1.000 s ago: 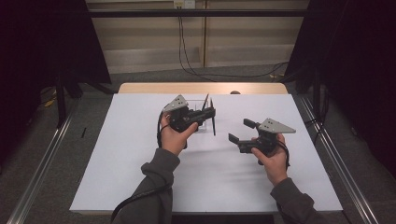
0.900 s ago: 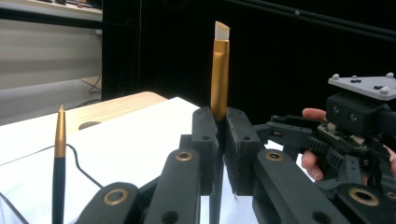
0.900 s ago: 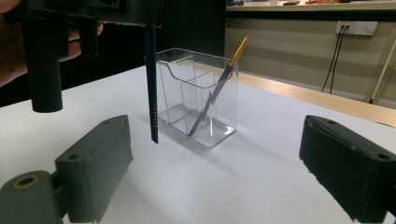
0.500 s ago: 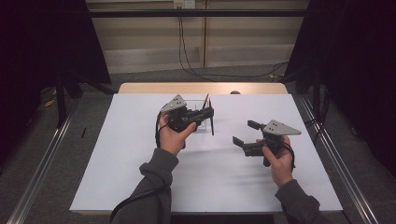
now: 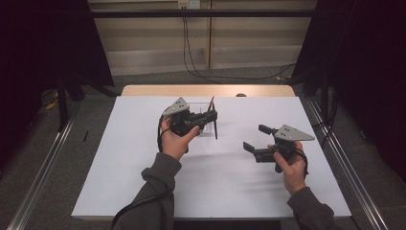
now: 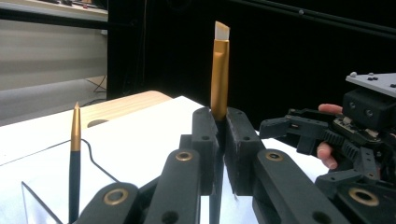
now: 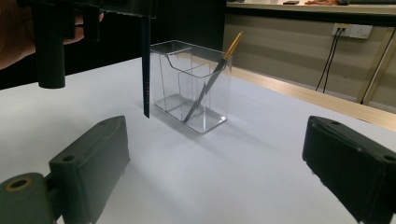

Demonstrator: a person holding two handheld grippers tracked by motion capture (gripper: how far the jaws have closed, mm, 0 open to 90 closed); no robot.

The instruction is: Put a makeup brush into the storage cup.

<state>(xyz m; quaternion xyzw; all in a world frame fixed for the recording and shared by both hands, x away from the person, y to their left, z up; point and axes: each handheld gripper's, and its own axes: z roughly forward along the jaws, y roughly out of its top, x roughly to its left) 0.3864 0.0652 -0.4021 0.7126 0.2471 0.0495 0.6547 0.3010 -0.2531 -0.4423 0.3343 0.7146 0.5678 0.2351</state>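
My left gripper is shut on a slim brush with a gold ferrule and a pale tip, held upright. Its dark handle hangs just in front of a clear divided holder on the white table. A second gold-tipped brush leans inside the holder. My right gripper is open with nothing between its jaws. It is held off to the right of the holder and points toward it.
The white tabletop has bare room on all sides of the holder. A wooden strip runs along its far edge. Metal rails flank the table, and cables hang down the back wall.
My right gripper has drifted slightly to the right and toward the person. The left gripper and its brush have stayed in place.
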